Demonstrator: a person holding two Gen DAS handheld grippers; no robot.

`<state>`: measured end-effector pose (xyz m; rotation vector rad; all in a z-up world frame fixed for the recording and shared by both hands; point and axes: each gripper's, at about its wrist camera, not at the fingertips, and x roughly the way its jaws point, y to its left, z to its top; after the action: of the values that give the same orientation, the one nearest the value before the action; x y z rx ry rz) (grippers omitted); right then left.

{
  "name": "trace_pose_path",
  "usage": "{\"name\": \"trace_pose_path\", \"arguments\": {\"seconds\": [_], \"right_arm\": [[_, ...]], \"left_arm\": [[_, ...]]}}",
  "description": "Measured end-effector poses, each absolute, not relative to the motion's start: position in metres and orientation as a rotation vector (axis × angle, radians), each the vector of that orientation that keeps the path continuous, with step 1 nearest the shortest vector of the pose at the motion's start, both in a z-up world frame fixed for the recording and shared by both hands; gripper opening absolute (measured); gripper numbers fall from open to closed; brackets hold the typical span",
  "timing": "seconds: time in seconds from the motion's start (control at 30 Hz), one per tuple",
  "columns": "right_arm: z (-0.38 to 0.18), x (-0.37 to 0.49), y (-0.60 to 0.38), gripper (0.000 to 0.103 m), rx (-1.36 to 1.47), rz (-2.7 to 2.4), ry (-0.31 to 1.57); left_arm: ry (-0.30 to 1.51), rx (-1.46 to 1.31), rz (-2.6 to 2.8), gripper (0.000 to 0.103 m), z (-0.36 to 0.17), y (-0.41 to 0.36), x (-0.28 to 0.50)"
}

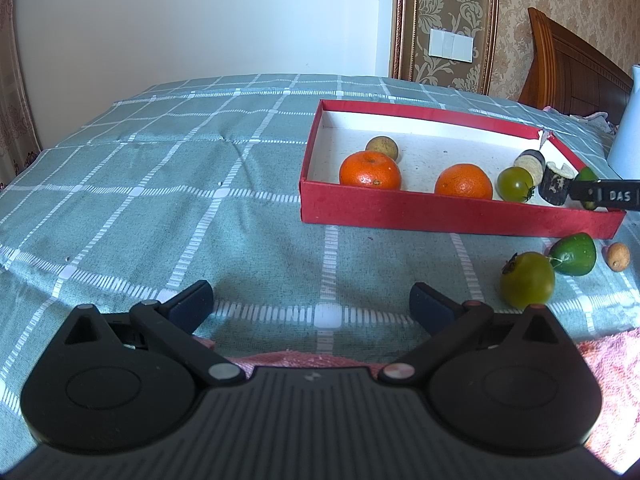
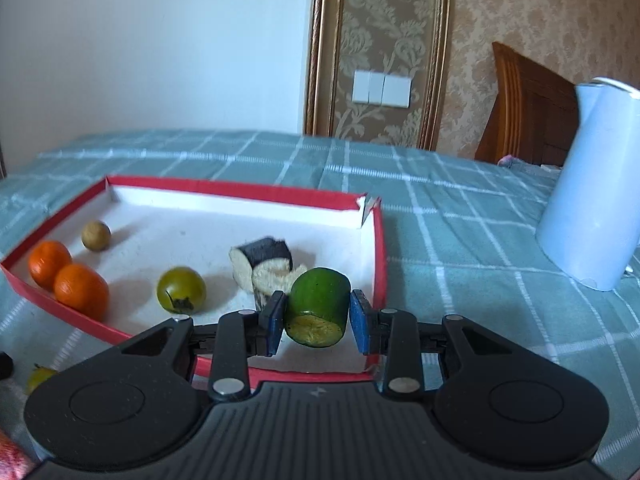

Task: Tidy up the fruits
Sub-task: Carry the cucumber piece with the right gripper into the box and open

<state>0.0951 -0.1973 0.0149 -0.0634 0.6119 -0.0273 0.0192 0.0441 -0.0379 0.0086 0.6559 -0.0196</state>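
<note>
A cut green cucumber piece (image 2: 317, 306) is clamped between the blue pads of the right gripper (image 2: 317, 322), jaws narrowed onto its sides, and is held above the near right corner of the red box (image 2: 378, 248). Inside the box are seen two oranges (image 2: 81, 291), a green tomato (image 2: 181, 290) and eggplant pieces (image 2: 262, 258). The left gripper (image 1: 312, 300) is spread wide and empty over the checked cloth (image 1: 160, 184).

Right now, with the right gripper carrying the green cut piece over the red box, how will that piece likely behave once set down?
The green cut piece looks firm: the right gripper pinches it without visible squashing. Its rounded side suggests it may roll in the red box unless set on its flat cut face. The smooth skin could be slightly slippery.
</note>
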Motion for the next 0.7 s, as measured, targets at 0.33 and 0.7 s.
{"name": "trace_pose_path", "arguments": {"seconds": [0.33, 0.7], "right_arm": [[0.006, 0.109, -0.195, 0.033, -0.08, -0.029, 0.643], [0.009, 0.106, -0.191, 0.05, -0.11, -0.03, 0.638]], "left_arm": [[0.656, 0.009, -0.019, 0.103, -0.038, 0.044, 0.019], [0.656, 0.009, -0.019, 0.103, -0.038, 0.044, 0.019]]}}
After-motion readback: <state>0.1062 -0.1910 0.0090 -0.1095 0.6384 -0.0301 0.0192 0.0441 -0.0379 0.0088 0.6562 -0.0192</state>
